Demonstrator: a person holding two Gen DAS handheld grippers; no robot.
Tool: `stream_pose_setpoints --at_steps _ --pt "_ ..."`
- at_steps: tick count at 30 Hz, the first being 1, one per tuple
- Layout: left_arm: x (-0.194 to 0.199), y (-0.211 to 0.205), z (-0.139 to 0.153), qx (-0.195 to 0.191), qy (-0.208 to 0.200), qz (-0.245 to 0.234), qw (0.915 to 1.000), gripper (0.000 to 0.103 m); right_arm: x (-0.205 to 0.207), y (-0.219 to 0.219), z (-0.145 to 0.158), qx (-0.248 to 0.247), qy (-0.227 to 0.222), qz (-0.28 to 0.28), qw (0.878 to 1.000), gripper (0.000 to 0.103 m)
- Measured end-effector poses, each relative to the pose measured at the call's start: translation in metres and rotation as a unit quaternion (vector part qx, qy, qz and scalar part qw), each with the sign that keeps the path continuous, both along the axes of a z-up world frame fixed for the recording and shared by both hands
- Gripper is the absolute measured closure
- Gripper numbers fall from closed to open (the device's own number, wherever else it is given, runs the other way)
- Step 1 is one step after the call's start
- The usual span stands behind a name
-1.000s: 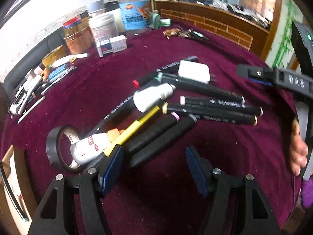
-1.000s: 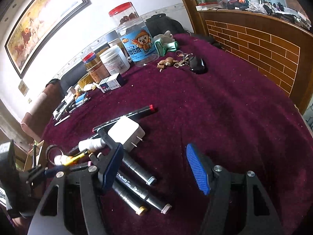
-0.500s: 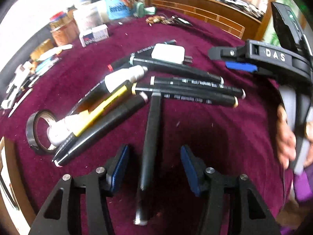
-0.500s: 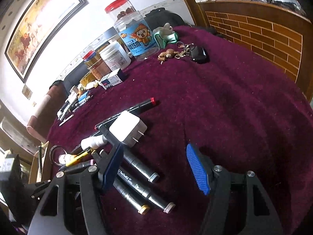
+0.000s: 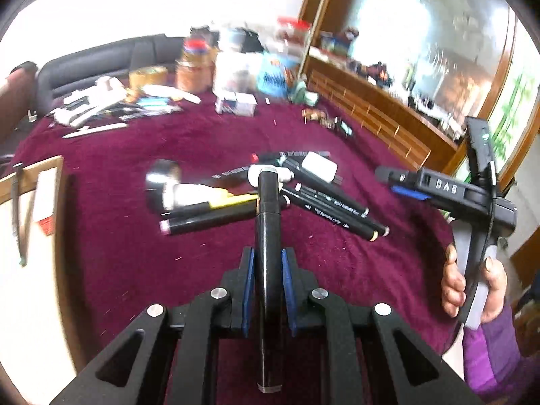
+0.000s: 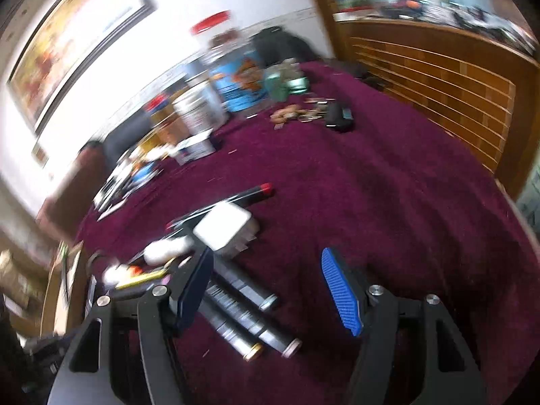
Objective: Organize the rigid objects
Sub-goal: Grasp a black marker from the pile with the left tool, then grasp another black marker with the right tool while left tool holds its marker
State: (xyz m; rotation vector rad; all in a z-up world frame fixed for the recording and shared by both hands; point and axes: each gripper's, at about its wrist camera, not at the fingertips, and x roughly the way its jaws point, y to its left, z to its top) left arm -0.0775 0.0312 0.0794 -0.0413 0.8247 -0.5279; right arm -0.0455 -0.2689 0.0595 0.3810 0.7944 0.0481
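Black marker (image 5: 267, 236) sits clamped lengthwise in the left gripper (image 5: 266, 270), apparently lifted for sorting, while the right gripper (image 6: 270, 290) hovers wide open near the marker pile (image 6: 243, 307).

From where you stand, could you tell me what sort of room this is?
Probably a home living room: a framed painting hangs on the wall, a dark sofa sits behind the cloth-covered table, and snack jars crowd its far edge.
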Motion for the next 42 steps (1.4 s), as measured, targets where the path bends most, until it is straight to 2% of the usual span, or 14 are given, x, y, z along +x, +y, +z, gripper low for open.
stream_pose_setpoints --at_steps 3,5,7,8,9,12,16,19,23,29,33,38,42 --pt "-0.025 0.023 0.012 -0.025 -0.019 0.011 0.9994 0.088 0.006 0.027 0.008 -0.010 0.020 0.098 0.995 0.037" --pt "-0.032 0.034 0.015 -0.038 -0.023 0.018 0.9988 0.088 0.013 0.045 0.002 -0.025 0.044 0.143 0.988 0.037" --pt "-0.042 0.051 0.017 -0.055 -0.021 0.031 0.9978 0.088 0.020 0.064 -0.007 -0.060 0.063 0.172 0.981 0.049" --pt "-0.046 0.055 0.018 -0.057 -0.022 0.035 0.9975 0.088 0.024 0.074 -0.013 -0.079 0.077 0.185 0.977 0.069" --pt "-0.051 0.064 0.019 -0.059 -0.026 0.044 0.9970 0.088 0.029 0.081 -0.020 -0.088 0.090 0.194 0.973 0.079" --pt "-0.060 0.081 0.022 -0.052 -0.037 0.063 0.9960 0.087 0.034 0.091 -0.031 -0.099 0.099 0.198 0.970 0.079" --pt "-0.071 0.103 0.024 -0.051 -0.048 0.083 0.9941 0.087 0.049 0.091 -0.046 -0.083 0.128 0.205 0.967 0.079" --pt "-0.076 0.116 0.022 -0.053 -0.052 0.096 0.9926 0.087 0.052 0.092 -0.042 -0.091 0.122 0.194 0.969 0.080" --pt "-0.082 0.130 0.019 -0.060 -0.054 0.107 0.9910 0.087 0.045 0.090 -0.023 -0.069 0.090 0.196 0.974 0.080" --pt "-0.085 0.142 0.013 -0.067 -0.049 0.121 0.9891 0.087 0.057 0.091 -0.030 -0.117 0.115 0.183 0.969 0.080" --pt "-0.085 0.145 0.010 -0.064 -0.046 0.126 0.9889 0.087 0.061 0.090 -0.031 -0.121 0.121 0.186 0.968 0.080" --pt "-0.086 0.146 0.008 -0.066 -0.041 0.128 0.9887 0.087 0.061 0.106 -0.031 -0.204 0.141 0.193 0.949 0.080" --pt "-0.086 0.145 0.007 -0.064 -0.041 0.126 0.9891 0.087 0.076 0.097 -0.040 -0.177 0.165 0.186 0.952 0.080"
